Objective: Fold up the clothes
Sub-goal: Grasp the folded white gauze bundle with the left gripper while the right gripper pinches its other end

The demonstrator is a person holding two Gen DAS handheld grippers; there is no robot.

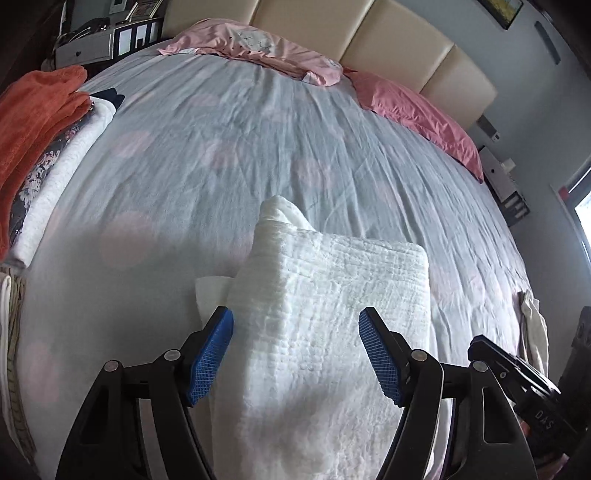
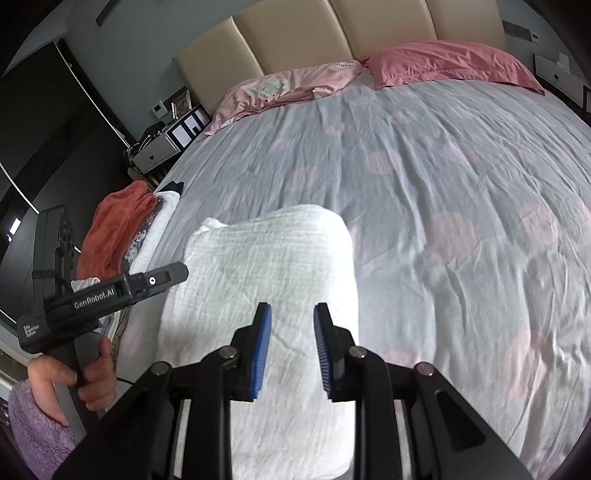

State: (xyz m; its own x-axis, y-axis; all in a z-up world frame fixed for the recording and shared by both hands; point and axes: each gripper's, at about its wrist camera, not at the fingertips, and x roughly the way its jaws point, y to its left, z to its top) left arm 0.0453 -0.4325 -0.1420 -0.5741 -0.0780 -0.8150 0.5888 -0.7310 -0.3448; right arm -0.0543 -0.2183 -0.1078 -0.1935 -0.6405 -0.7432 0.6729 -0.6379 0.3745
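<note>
Left gripper [image 1: 295, 354] and right gripper [image 2: 291, 350], both spread and empty, hover over folded white textured cloth [image 1: 332, 302] on pale grey-blue dotted bedsheet [image 1: 229, 147]. Stacked orange, floral and white garments [image 1: 48, 140] at sheet's left edge; pink pillows [image 2: 450, 62] beyond.

Pink pillows [image 2: 454, 62] vs beige padded headboard [image 2: 295, 33]; grey nightstand [image 2: 157, 149] w/ photo frames [image 2: 186, 129] beside bed.

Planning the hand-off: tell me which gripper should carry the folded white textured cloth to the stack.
Probably left. The left gripper is open wide astride the folded white textured cloth, and the stack of folded clothes lies on its side. The right gripper is farther away.
</note>
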